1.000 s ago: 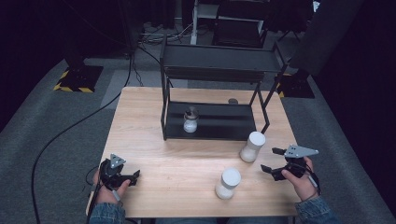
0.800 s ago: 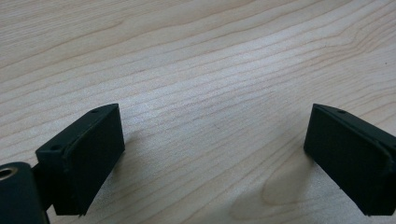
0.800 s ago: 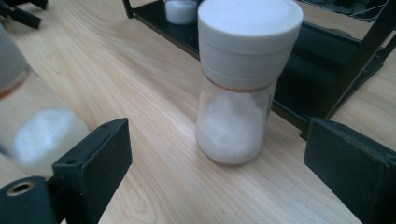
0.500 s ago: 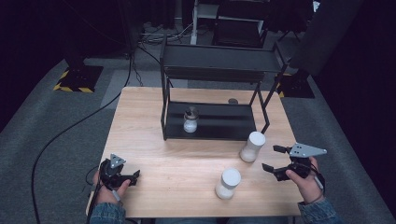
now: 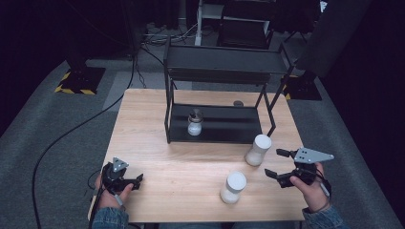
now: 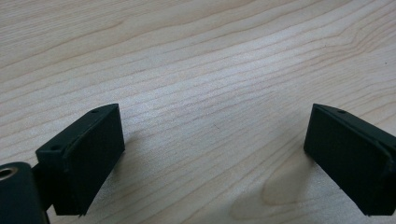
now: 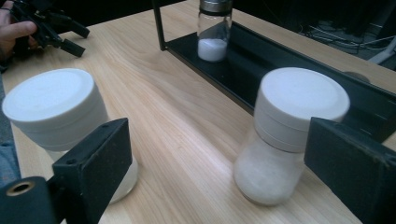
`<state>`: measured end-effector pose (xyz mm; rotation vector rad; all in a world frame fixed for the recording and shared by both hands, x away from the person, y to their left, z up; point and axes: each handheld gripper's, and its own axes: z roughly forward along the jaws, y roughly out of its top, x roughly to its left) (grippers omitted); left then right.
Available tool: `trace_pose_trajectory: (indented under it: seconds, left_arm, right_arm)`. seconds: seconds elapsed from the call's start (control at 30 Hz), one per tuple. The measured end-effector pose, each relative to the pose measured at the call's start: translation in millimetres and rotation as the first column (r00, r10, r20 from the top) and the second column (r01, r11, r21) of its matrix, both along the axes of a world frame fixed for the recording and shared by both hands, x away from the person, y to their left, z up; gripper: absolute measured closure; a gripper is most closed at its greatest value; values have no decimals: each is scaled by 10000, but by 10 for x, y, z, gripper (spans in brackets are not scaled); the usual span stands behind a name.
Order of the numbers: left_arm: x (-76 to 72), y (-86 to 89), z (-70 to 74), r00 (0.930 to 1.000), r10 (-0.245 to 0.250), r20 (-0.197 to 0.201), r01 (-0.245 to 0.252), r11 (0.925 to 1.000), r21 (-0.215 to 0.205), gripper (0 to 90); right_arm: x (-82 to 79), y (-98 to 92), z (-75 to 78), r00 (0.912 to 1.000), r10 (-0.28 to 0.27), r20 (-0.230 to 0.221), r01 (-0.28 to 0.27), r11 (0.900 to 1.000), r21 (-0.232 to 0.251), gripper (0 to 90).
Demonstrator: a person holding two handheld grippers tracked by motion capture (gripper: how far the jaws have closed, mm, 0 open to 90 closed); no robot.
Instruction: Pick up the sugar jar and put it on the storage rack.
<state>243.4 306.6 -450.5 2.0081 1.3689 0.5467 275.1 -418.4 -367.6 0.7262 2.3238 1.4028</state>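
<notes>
Your wooden table (image 5: 157,124) carries a black two-tier rack (image 5: 224,71), its lower shelf holding a small glass shaker (image 5: 194,123) part full of white powder. Two upright white-lidded jars of powder stand ahead of your right gripper (image 5: 279,166), jaws wide: the rack-side jar (image 5: 258,150) is nearer. Your left gripper (image 5: 138,179), also wide, rests well apart.

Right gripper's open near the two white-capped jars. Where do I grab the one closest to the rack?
Grip the white-capped jar across its clear body below the cap, coming in level from the right gripper side. It stands upright, and the rack blocks its far side.
</notes>
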Motion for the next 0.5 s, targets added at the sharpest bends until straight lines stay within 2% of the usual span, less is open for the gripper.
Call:
trace_pose_trajectory:
  seconds: [0.33, 0.5]
  left_arm:
    - [-1, 0, 0, 10000, 3, 0, -3, 10000, -3, 50]
    - [-1, 0, 0, 10000, 2, -1, -2, 10000, -2, 50]
  right_arm:
    - [-84, 197, 49, 9991, 371, 197, -372, 9993, 27, 77]
    - [-126, 256, 68, 9983, 501, 295, -507, 9985, 193, 76]
